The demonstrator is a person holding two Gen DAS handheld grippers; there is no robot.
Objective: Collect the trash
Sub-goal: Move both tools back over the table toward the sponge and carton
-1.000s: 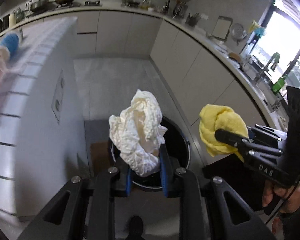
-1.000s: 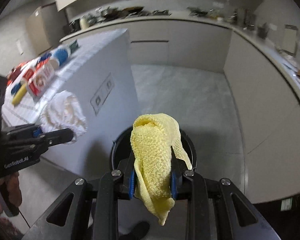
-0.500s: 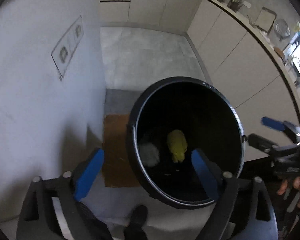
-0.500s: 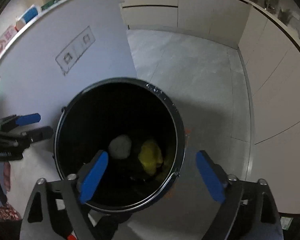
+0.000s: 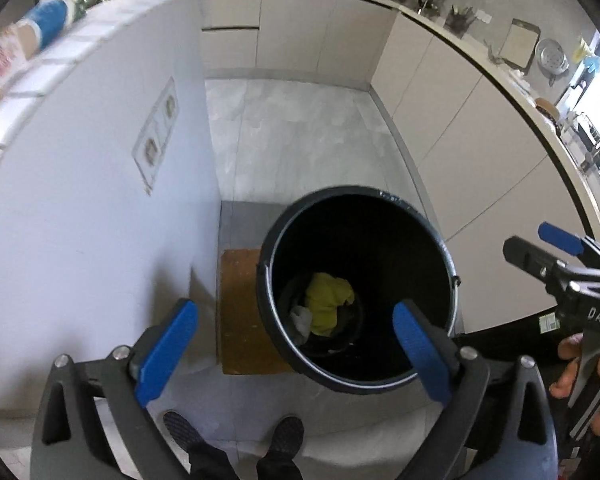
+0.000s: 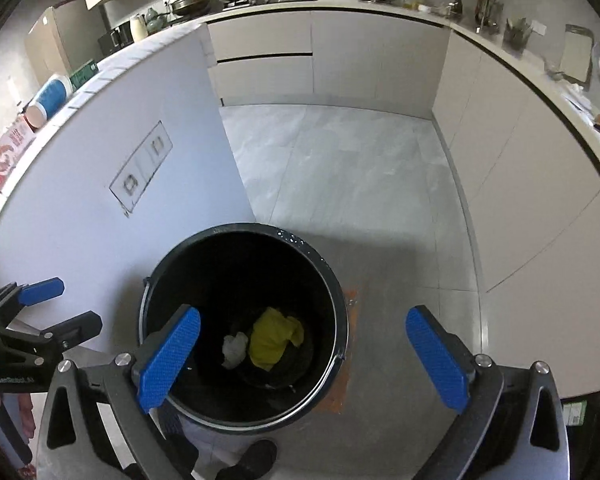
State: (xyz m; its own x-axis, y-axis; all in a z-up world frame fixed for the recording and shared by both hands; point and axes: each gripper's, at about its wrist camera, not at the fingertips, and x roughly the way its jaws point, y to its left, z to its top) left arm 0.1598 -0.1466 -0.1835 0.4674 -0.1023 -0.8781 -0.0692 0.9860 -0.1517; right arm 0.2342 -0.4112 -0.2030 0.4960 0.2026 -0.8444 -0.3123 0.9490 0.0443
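Black bucket (image 5: 448, 256) on the kitchen floor, beside the white counter wall (image 5: 80, 208). Inside, at the bottom: yellow cloth (image 5: 326, 302) and white paper wad (image 5: 301, 318), touching. My left gripper (image 5: 294, 350): jaws spread, empty. My right gripper (image 6: 304, 354): jaws spread, empty.

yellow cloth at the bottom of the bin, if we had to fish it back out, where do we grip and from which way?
Judging by its pose: take the yellow cloth by its raised crumpled fold at the top, coming straight down through the black bin's open mouth. The walls block any side approach. White paper wad sits against it on one side, so bias away from it.
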